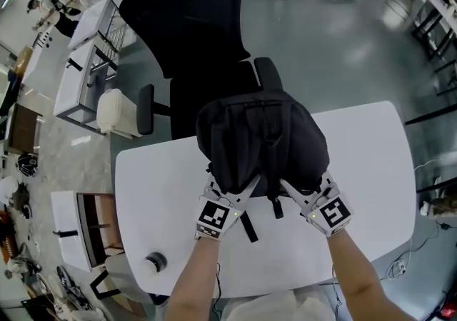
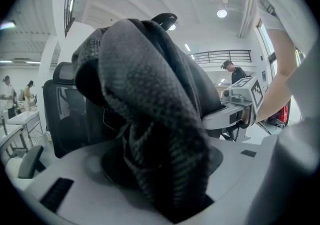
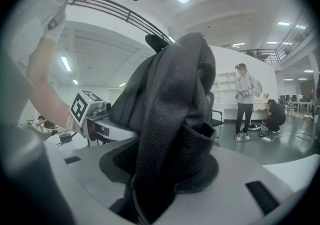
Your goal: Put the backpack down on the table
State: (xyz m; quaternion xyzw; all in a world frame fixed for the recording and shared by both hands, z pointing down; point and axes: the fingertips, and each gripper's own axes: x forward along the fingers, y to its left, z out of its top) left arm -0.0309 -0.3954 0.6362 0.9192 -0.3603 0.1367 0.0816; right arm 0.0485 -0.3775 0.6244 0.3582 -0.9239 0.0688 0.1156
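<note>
A black backpack (image 1: 260,134) hangs upright over the far part of the white table (image 1: 157,191); whether its base touches the top I cannot tell. My left gripper (image 1: 246,185) and right gripper (image 1: 289,185) reach into its near side from below, close together. In the left gripper view a grey mesh shoulder strap (image 2: 160,134) runs down into my left gripper (image 2: 185,209) and fills its jaws. In the right gripper view the other mesh strap (image 3: 170,134) fills the jaws of my right gripper (image 3: 145,209) the same way. Loose black webbing (image 1: 248,227) trails onto the table.
A black office chair (image 1: 186,20) stands right behind the table's far edge, under the backpack. A small round dark object (image 1: 155,262) sits at the table's near left corner. White cabinets (image 1: 78,77) line the left side; people stand far off.
</note>
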